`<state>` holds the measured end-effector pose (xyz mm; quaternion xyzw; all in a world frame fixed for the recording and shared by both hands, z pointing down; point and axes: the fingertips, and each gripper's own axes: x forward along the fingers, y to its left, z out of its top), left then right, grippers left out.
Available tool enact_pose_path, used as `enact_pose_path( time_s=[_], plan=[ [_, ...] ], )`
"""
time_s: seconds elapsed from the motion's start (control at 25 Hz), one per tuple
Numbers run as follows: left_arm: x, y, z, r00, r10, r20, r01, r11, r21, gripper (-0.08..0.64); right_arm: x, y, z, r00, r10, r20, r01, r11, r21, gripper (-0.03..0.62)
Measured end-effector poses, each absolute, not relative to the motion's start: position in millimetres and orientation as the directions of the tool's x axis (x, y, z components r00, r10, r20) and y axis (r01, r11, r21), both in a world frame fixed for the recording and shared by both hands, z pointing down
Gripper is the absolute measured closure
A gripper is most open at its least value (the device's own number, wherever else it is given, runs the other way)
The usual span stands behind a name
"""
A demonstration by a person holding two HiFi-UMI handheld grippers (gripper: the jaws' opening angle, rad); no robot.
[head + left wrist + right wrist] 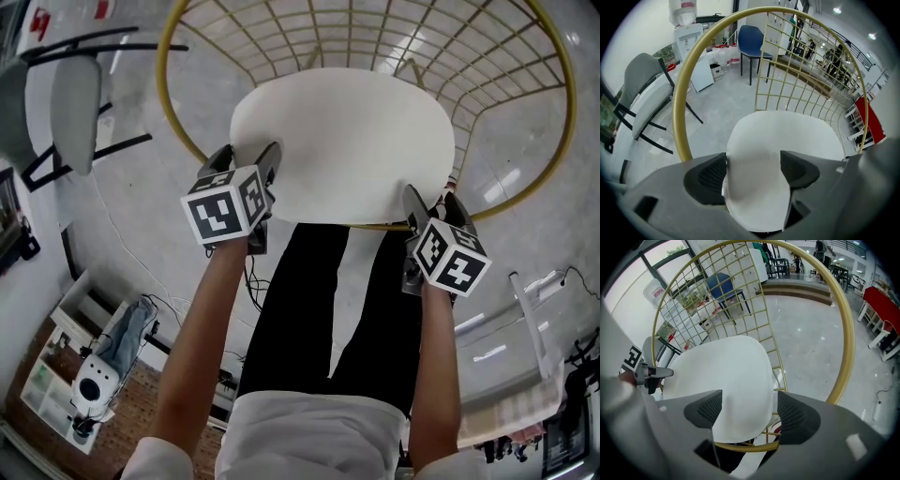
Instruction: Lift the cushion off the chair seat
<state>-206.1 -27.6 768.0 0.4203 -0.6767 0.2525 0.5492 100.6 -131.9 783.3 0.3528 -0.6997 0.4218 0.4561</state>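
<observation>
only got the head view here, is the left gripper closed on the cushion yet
observer: no. The left gripper view shows the left gripper with its jaws apart and the near edge of the cushion between them, not clamped.
operator: and the right one
observer: the right gripper is open too. Between its jaws lie the cushion's edge and, just below it, the chair's gold rim.

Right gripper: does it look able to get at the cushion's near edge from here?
Probably yes. The right gripper has its jaws open with the cushion edge between them and nothing in front. The gold chair rim runs just beneath, so it might get caught too.
</observation>
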Motion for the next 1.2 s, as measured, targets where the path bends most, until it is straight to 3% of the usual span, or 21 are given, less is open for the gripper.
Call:
enact_pose_path(
  time_s=[0.68, 0.96, 1.2],
  plan=[
    [-205.1, -30.7, 781.7, -0.060, -0.235, 0.970, -0.835, 0.544, 0.080, 0.170, 95.4, -128.0, 802.3, -0.375, -0.036, 0.926, -0.866, 0.372, -0.336, 0.223],
    [-203.3, -29.1, 790.9, -0.099, -0.196, 0.975, -0.837, 0.547, 0.025, 0.170, 99.6, -129.4, 811.0, -0.332, -0.044, 0.942, -0.886, 0.358, -0.295, 0.273],
    [-208.8, -22.9, 781.1, -0.106, -0.201, 0.974, -0.856, 0.517, 0.014, 0.313, 103.9, -131.9, 809.1, -0.339, -0.025, 0.940, -0.893, 0.324, -0.313, 0.341]
  ],
)
